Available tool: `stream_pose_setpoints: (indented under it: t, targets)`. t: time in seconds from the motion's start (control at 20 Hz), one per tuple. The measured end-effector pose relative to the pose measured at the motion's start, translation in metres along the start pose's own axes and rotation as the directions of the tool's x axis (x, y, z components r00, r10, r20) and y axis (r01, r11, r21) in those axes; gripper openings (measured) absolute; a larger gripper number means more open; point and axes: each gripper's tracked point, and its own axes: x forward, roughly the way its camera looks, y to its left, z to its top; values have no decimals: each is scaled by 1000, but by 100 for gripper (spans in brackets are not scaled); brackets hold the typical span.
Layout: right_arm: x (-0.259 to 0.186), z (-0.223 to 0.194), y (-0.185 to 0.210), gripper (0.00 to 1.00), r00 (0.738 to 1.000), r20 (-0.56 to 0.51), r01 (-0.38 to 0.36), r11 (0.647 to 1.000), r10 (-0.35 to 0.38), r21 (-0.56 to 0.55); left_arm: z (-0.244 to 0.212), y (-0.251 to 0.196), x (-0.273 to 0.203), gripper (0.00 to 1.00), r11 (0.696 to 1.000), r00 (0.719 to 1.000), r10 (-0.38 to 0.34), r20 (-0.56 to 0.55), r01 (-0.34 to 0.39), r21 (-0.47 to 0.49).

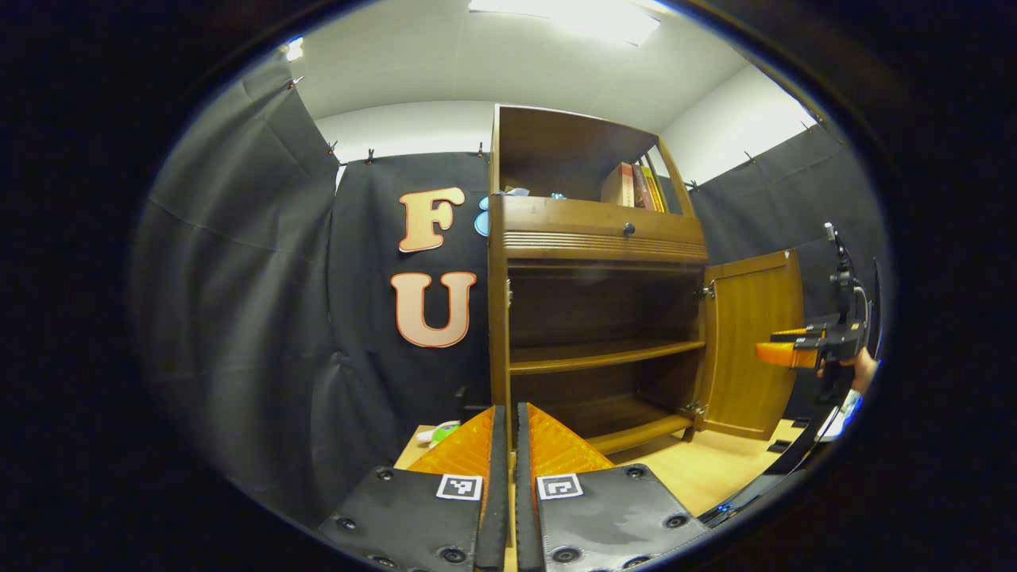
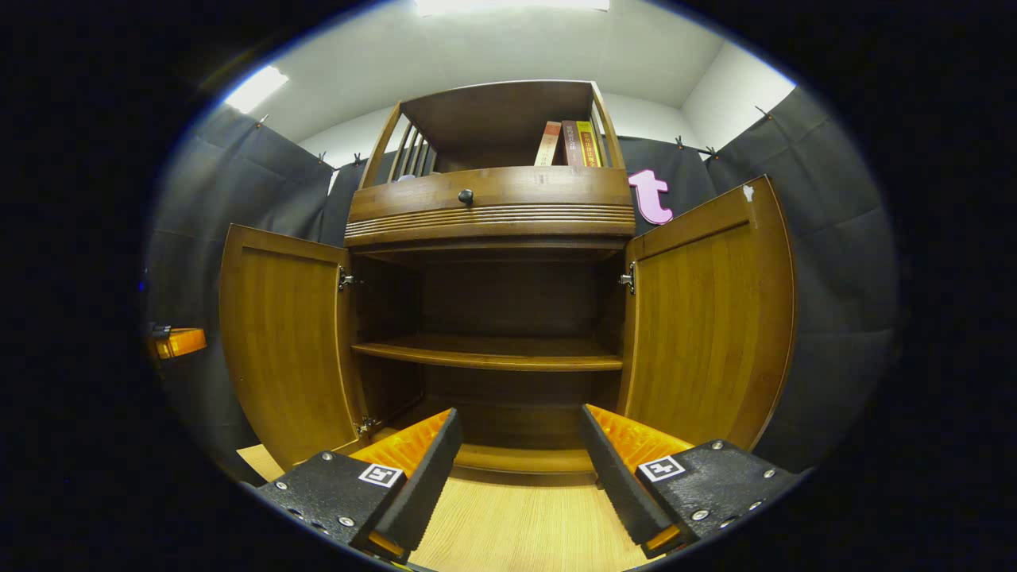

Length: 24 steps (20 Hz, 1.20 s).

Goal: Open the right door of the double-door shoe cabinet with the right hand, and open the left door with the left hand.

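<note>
Cabinet: we see the shoe cabinet standing on a pale wooden floor, its lower compartment exposed, one shelf across the middle and nothing on it that we can make out.
Right door: in the right gripper view the right door is swung wide out on its hinges, inner face toward us.
Left door: the left door is also swung wide; in the left gripper view we cannot make it out, so it may be edge-on to that camera.
Right gripper: our right gripper sits low in front of the opening with its jaws spread apart, holding nothing and touching neither door.
Left gripper: our left gripper has its jaws pressed almost together, a thin gap between them, with nothing that we can see pinched there; it looks at the cabinet from off its left side.
Progress: we judge both doors open, so the task looks all but done.
Risk, doors: a careless sweep of either hand on the way out could knock a door back toward shut.
Risk, top shelf: a hard bump to the frame could shake the books standing on the upper shelf.
Risk, left side: the left door lies near our left hand, so pulling that hand across could catch its edge.
</note>
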Motion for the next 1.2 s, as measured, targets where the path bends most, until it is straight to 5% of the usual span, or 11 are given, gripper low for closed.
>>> stream_pose_setpoints:
  t: [0.3,0.7,0.85,0.9,1.0,1.15,1.2]
  targets:
    - [-11,0,-24,92,1000,0,-30,1000,30,6,10,-105,49,12,994,994,-106,15,106,-30]
    - [-27,5,-61,92,1000,12,-16,999,16,31,-28,-131,115,14,990,996,71,-44,-76,-116]
    - [-31,7,-69,92,1000,23,-6,999,5,37,-28,-131,127,41,989,994,112,-21,-113,-92]
    - [-31,8,-71,92,1000,26,-2,999,1,37,-28,-133,131,35,990,993,116,-14,-116,-86]
    - [-31,9,-74,92,1000,30,4,999,-5,41,-29,-141,135,46,990,995,101,-10,-101,-96]
    - [-31,7,-76,92,1000,28,5,999,-6,45,-32,-153,142,78,993,997,75,-15,-76,-92]
    - [-30,7,-76,92,1000,27,6,999,-7,42,-33,-153,144,80,994,997,81,-19,-82,-78]
